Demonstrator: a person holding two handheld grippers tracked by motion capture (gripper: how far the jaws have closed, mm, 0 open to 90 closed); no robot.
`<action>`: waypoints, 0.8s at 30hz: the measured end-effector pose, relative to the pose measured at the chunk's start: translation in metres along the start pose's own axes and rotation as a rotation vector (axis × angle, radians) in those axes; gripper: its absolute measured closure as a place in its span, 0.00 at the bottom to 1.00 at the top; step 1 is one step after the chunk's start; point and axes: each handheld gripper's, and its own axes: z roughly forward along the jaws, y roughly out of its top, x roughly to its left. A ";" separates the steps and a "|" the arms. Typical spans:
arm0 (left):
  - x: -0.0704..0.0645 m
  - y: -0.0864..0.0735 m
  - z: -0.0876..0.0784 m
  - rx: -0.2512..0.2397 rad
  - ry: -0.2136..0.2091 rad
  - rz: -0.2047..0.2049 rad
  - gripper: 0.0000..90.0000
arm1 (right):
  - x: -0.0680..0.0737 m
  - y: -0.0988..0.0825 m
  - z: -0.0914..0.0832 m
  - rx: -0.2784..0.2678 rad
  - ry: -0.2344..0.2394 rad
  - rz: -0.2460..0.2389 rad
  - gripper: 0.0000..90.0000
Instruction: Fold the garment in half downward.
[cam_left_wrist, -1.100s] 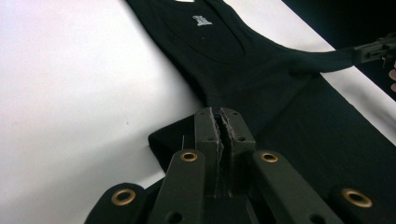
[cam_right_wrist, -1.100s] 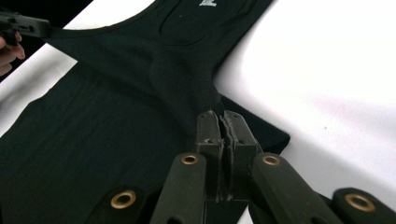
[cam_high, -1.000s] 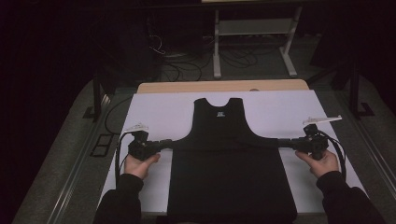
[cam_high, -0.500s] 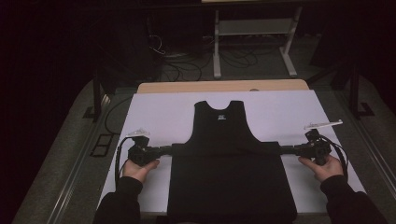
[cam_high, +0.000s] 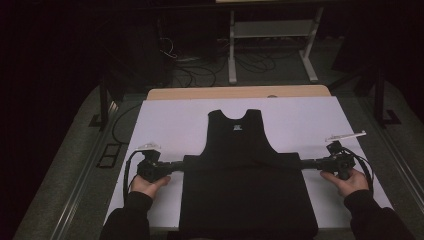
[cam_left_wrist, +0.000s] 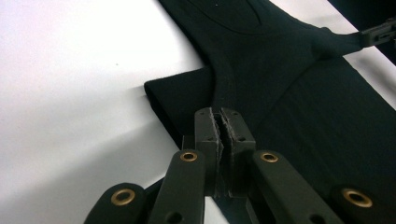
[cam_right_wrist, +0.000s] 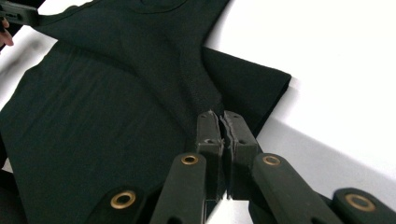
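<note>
A black sleeveless top (cam_high: 245, 145) lies flat on the white table cover (cam_high: 175, 120), neckline toward the far side and hem at the near edge. My left gripper (cam_high: 182, 161) is shut on the top's left side corner below the armhole. My right gripper (cam_high: 302, 162) is shut on the matching right corner, and the fabric is stretched taut between them. In the left gripper view the jaws (cam_left_wrist: 219, 114) pinch a fold of the black top (cam_left_wrist: 289, 93), with the right gripper (cam_left_wrist: 378, 32) far off. In the right gripper view the jaws (cam_right_wrist: 222, 116) pinch the top (cam_right_wrist: 102, 116), with the left gripper (cam_right_wrist: 18, 14) beyond.
A strip of bare wooden tabletop (cam_high: 240, 92) shows past the white cover. Behind the table stand a white metal frame (cam_high: 270, 45) and loose cables (cam_high: 200, 70) on the floor. A floor socket plate (cam_high: 107, 155) lies left of the table.
Both grippers have drifted slightly toward the near edge, still shut on the top. The top has slid a little toward the person with them.
</note>
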 end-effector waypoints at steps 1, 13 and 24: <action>0.000 0.000 0.000 0.001 0.000 0.001 0.95 | 0.000 0.000 0.000 0.001 0.000 0.002 0.95; -0.003 -0.006 -0.001 0.022 -0.001 -0.010 0.95 | 0.001 -0.005 0.000 0.022 -0.003 0.010 0.94; -0.003 -0.009 -0.001 0.048 -0.002 -0.017 0.95 | 0.001 -0.009 0.000 0.043 -0.006 0.027 0.95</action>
